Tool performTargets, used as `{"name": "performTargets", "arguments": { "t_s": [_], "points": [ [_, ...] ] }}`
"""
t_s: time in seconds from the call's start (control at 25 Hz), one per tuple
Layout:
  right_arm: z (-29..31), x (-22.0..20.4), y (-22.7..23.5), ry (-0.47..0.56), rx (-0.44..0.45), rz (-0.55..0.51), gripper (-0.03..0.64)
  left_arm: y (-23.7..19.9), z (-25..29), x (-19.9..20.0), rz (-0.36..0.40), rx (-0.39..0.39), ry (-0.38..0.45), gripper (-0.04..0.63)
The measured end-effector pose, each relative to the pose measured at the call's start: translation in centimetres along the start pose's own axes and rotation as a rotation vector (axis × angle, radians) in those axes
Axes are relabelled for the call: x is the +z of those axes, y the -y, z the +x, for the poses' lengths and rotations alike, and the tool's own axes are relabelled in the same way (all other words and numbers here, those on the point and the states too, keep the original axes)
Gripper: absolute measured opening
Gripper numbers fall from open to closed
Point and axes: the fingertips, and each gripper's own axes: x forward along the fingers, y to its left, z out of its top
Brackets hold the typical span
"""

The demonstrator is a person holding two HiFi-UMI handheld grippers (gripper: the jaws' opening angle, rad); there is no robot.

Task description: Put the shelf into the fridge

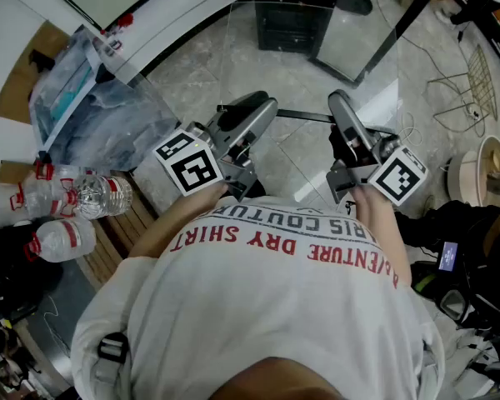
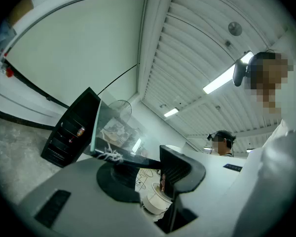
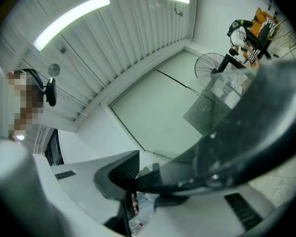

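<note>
bottles [image 1: 67, 198]: red-labelled, print too small | left tool [image 2: 145, 172]: clamped on shelf [image 1: 308, 65] left edge | shelf: clear glass, held out over floor [image 1: 183, 82], between both tools | shirt [image 1: 258, 307]: reads "DRY SHIRT" | right tool [image 3: 148, 181]: clamped on shelf's right edge

Head view looks steeply down — gripper views, close-in, rolled sideways — all share the shelf [image 1: 308, 82].
</note>
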Motion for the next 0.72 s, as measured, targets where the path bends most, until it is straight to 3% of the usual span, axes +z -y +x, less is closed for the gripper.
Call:
{"name": "performTargets", "arguments": {
  "t_s": [0.72],
  "points": [
    [-0.1, 2.2, 1.8, 0.02, 0.017, -0.007, 0.097, -0.1, 2.8, 0.3, 0.029, -0.007, -0.01, 0.146]
  ]
}}
